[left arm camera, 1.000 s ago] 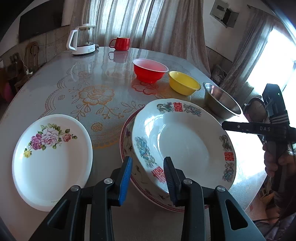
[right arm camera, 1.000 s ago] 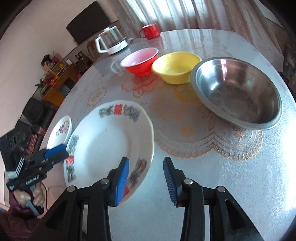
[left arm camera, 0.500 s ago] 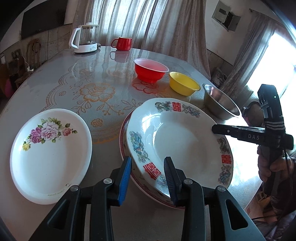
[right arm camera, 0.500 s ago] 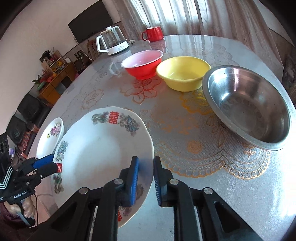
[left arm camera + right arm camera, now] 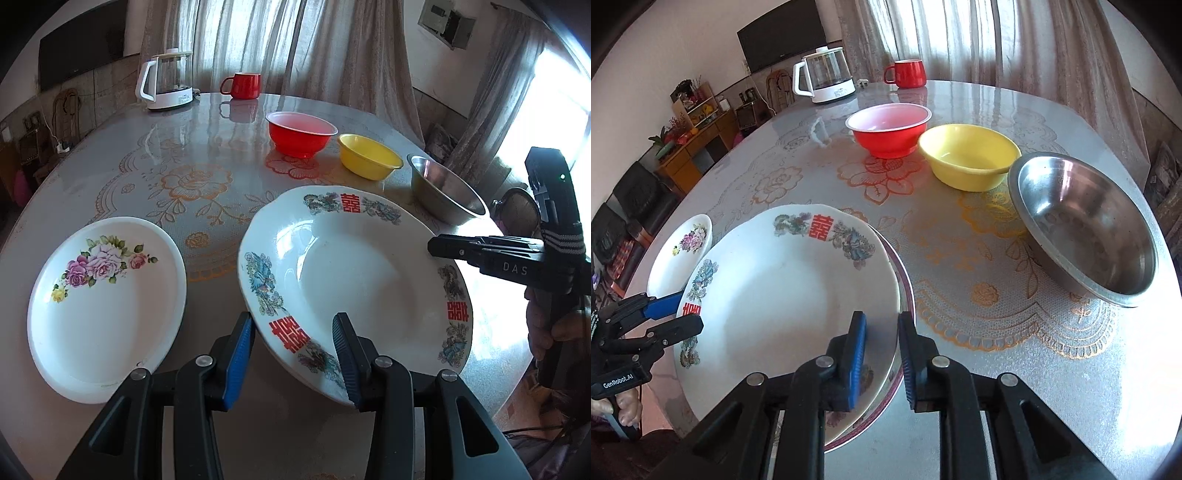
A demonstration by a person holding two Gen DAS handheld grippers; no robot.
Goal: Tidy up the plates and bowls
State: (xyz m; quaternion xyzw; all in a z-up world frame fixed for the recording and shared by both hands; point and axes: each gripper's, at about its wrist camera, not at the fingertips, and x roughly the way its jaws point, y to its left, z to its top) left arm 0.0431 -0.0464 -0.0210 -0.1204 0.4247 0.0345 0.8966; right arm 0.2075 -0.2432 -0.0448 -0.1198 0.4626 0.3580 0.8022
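Left tool (image 5: 291,350) spread wide; right tool (image 5: 881,360) narrowly parted.

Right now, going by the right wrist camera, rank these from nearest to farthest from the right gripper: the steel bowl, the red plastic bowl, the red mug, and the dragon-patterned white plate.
1. Dragon-patterned white plate: its rim sits between the fingers of the right gripper.
2. Shiny steel bowl: ahead, right.
3. Red plastic bowl: farther, centre.
4. Red mug: at the table's far edge.
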